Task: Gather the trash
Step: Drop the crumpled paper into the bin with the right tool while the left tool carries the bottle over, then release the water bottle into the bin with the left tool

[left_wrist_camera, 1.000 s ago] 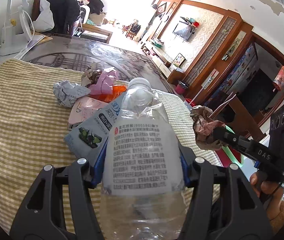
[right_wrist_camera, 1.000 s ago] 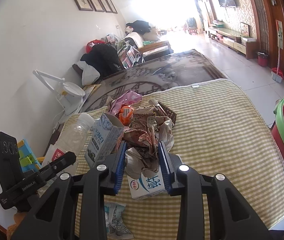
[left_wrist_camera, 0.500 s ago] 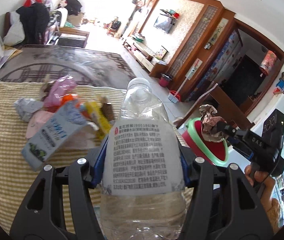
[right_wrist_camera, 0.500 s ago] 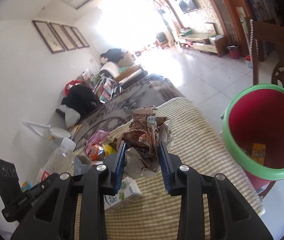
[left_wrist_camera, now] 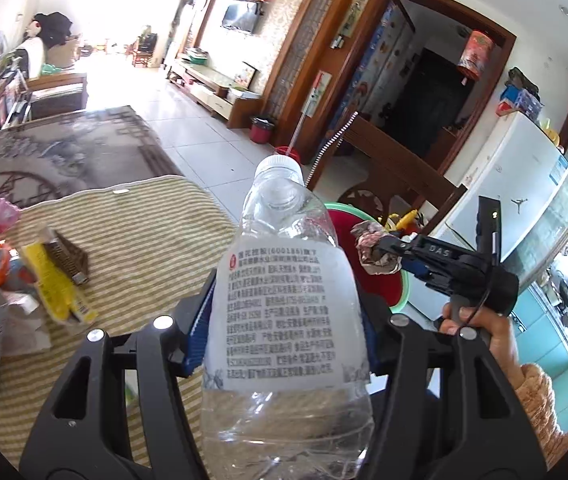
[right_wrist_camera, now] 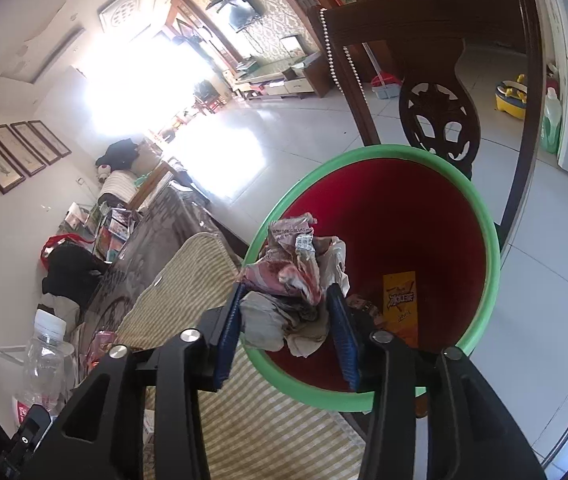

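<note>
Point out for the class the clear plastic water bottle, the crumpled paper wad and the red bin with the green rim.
clear plastic water bottle (left_wrist_camera: 284,312), left wrist view, on its white printed label.
crumpled paper wad (right_wrist_camera: 292,280), right wrist view, on its creased middle.
red bin with green rim (right_wrist_camera: 364,152), right wrist view, on the far rim.

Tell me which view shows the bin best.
The right wrist view: the bin fills the middle, its green rim, red inside and a yellow wrapper at the bottom all showing, behind the crumpled paper. In the left wrist view only a sliver of the bin shows behind the bottle.
</note>
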### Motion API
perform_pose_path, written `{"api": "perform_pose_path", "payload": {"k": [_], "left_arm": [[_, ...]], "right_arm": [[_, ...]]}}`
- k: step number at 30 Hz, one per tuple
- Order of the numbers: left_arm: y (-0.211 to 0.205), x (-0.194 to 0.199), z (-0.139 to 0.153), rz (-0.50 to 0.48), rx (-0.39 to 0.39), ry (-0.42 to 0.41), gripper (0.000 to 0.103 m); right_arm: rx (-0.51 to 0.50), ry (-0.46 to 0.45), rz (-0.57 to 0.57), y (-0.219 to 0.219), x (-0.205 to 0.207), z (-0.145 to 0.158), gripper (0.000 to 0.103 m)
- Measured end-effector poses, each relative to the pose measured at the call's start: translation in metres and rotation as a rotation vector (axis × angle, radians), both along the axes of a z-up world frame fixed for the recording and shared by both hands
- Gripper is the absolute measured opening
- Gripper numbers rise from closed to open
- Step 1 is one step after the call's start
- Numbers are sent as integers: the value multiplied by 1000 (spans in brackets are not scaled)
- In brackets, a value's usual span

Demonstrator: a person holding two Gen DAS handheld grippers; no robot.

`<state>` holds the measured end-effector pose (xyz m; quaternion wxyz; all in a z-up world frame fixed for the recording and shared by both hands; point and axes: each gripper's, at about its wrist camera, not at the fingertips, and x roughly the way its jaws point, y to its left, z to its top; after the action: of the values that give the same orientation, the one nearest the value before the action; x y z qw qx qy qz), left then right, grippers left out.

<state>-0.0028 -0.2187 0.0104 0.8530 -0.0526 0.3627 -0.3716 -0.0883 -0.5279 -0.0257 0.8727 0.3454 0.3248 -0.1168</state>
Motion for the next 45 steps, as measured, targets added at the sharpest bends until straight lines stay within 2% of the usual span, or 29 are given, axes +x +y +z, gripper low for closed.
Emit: {"api": "perform_pose_path", "payload": {"k": [3, 5, 13, 19, 26, 29, 30, 31, 34, 38, 41, 45], "left_arm": [[-21, 11, -3, -37, -12, 31, 57], [-37, 15, -7, -63, -17, 54, 57], [-108, 34, -29, -190, -4, 162, 57], [-152, 32, -37, -270, 68, 157, 57], [-171, 35, -43, -265, 121, 152, 57], [-166, 39, -39, -241, 85, 167, 68], [-163, 39, -36, -231, 76, 158, 76], [-159, 39, -33, -223, 72, 149, 77], [-148, 38, -24, -209, 45, 142, 77], [-110, 23, -10, -173, 13, 88, 77], [-73, 9, -7, -111, 37, 52, 77], [-20, -2, -14, -9, 73, 51, 77]], "right_arm": [[0, -12, -22, -1, -6, -1, 61], [-5, -23, -42, 1, -10, 0, 72], [-80, -89, -220, -13, -66, 9, 74], [-91, -116, -290, -28, -86, 14, 75], [-105, -136, -308, -29, -87, 15, 75], [-105, -135, -310, -27, -88, 15, 75], [-108, -136, -308, -26, -88, 16, 75], [-113, -138, -307, -25, -88, 18, 75], [-125, -149, -298, -21, -88, 22, 75], [-126, -158, -267, -13, -83, 28, 75], [-119, -167, -221, 0, -76, 32, 75], [-120, -165, -119, 29, -56, 35, 75]]}}
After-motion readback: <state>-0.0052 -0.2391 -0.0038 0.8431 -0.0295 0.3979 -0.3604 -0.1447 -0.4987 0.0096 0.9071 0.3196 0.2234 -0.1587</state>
